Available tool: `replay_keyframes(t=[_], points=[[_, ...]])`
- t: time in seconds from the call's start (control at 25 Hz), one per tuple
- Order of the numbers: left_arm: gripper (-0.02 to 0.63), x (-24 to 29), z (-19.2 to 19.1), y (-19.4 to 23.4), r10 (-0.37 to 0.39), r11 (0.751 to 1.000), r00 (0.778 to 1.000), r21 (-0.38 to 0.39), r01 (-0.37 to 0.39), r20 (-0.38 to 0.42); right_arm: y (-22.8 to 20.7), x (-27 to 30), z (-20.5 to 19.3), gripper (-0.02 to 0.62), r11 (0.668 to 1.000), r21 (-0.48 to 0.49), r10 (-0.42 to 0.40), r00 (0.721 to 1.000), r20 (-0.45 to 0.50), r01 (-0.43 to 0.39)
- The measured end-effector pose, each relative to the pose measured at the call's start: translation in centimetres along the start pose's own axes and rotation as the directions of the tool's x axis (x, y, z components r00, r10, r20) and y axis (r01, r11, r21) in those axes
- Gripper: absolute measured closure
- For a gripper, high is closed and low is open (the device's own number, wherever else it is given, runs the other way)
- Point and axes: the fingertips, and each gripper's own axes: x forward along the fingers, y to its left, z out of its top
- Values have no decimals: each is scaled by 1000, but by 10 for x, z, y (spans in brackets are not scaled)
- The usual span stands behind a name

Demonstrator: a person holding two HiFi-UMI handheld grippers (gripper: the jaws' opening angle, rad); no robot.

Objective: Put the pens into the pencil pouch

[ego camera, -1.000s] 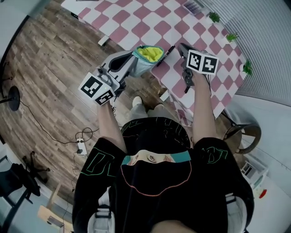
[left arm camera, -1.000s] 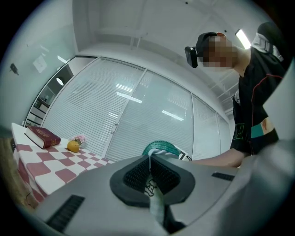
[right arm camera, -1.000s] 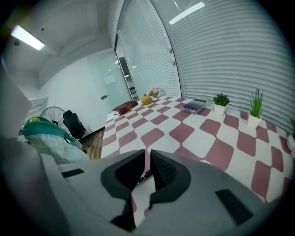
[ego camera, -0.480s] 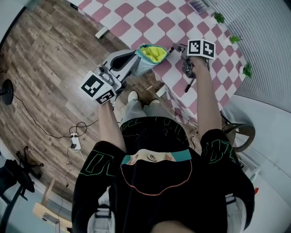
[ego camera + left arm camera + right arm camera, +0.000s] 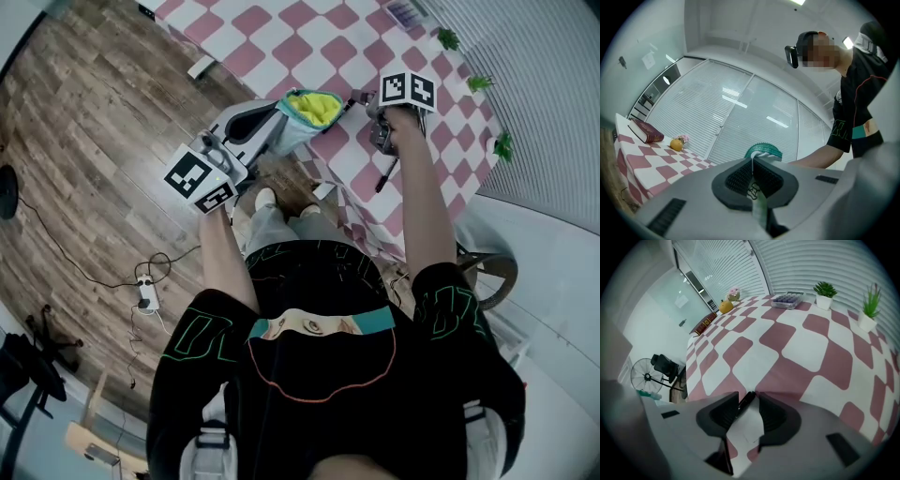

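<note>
Hanging off the near edge of the checked table (image 5: 281, 47), mouth up: the pencil pouch (image 5: 307, 120), teal outside, yellow lining. It is held by the left gripper (image 5: 753, 165), whose pads are pressed together on a strip of the pouch's fabric. Over the table, just beside the pouch, is the right gripper (image 5: 749, 402). Its jaws have just been opening and now stand spread. The end of a dark pen (image 5: 745, 401) lies on the table between the tips, close to one pad; contact cannot be resolved.

Hidden: the pouch interior shows lining only, so its contents cannot be told. The left gripper view gives only a teal arc of rim above the pads. In the head view the right jaws sit under their own marker cube (image 5: 406, 89).

Only the right gripper view shows the table's far end in full: red book (image 5: 705, 323), orange fruit (image 5: 725, 306), pink flowers (image 5: 734, 291), tray of purple pieces (image 5: 787, 299) and two small potted plants (image 5: 825, 288). Only the head view shows the floor.

Surface: pink-and-white check. Wood plank floor (image 5: 112, 122) beside the table, with a power strip (image 5: 143, 296) on it. A standing fan (image 5: 647, 377) is off the table's far corner, and slatted blinds (image 5: 811, 263) run along its long side.
</note>
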Motion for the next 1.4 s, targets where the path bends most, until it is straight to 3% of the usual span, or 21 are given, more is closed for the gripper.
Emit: replay_keyframes(t=[0.24, 0.68, 1.0, 1.2, 1.4], points=[[603, 1, 1, 1, -4, 1000, 1000, -7, 4, 12, 0, 5, -1, 468, 993, -29, -112, 993, -45, 110], [603, 2, 5, -2, -11, 1000, 1000, 0, 11, 12, 3, 7, -1, 517, 997, 56, -53, 995, -81, 57], [603, 3, 11, -5, -7, 1000, 1000, 13, 7, 16, 11, 7, -6, 549, 1000, 4, -9, 993, -115, 10], [603, 5, 11, -6, -8, 1000, 1000, 26, 8, 1, 15, 0, -7, 551, 1000, -16, 26, 998, -65, -27], [603, 15, 10, -5, -8, 999, 1000, 40, 9, -12, 18, -22, 5, 551, 996, -38, 89, 994, 64, -86]])
